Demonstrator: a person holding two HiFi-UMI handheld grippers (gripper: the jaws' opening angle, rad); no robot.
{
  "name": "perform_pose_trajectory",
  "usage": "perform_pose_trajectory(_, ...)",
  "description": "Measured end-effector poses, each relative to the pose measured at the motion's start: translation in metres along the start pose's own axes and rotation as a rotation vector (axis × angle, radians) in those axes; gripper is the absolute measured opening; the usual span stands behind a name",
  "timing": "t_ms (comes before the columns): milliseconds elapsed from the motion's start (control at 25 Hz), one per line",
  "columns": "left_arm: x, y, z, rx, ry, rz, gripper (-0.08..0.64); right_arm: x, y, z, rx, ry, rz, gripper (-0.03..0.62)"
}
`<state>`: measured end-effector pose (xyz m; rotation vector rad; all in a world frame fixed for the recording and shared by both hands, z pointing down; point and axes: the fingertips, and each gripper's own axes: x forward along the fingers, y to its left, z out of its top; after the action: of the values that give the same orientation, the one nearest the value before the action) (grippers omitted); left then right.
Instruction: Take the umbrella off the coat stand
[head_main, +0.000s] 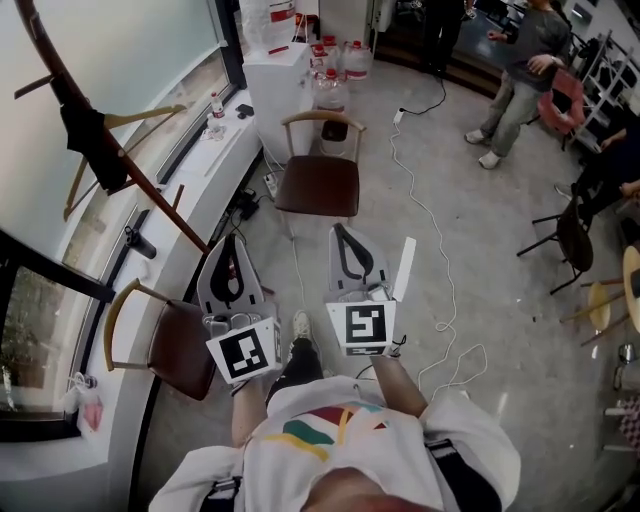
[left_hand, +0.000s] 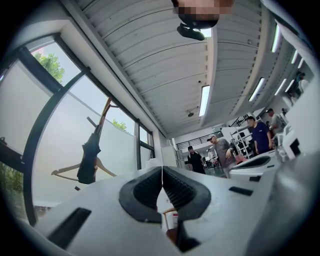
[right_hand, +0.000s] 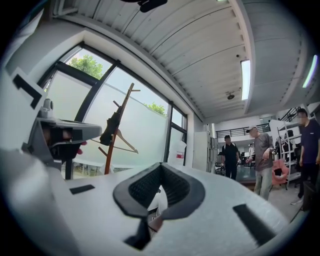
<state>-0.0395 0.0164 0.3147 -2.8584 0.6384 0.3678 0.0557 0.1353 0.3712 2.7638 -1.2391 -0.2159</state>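
Hanging on the coat stand (head_main: 160, 198) up at the left, the black umbrella (head_main: 93, 143) sits beside a wooden hanger (head_main: 140, 117). Left gripper (head_main: 232, 243) and right gripper (head_main: 341, 232) are side by side above the floor, well apart from it, both jaws clenched together, empty.

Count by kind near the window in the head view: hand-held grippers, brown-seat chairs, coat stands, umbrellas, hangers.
hand-held grippers: 2 (left, right)
brown-seat chairs: 2 ()
coat stand: 1
umbrella: 1
hanger: 1
total: 7
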Motion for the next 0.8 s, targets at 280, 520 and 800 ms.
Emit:
perform_pose_trajectory(280, 0.064, 0.014, -0.029, -0.028, 0.005, -0.021, 0.008, 0.061, -0.008, -0.018, -0.006, 0.025, -0.013, 0.000)
perform_pose_trajectory(520, 0.134, 0.039, -0.051, -0.033, -0.003, -0.030, 0.008, 0.140, -0.011, -0.012, -0.009, -0.006, -0.012, 0.000)
perform_pose_trajectory(800, 0.217, 0.076, -0.062, -0.038, -0.032, -0.032, 0.008, 0.238, -0.005, 0.005, -0.007, -0.046, 0.017, 0.000)
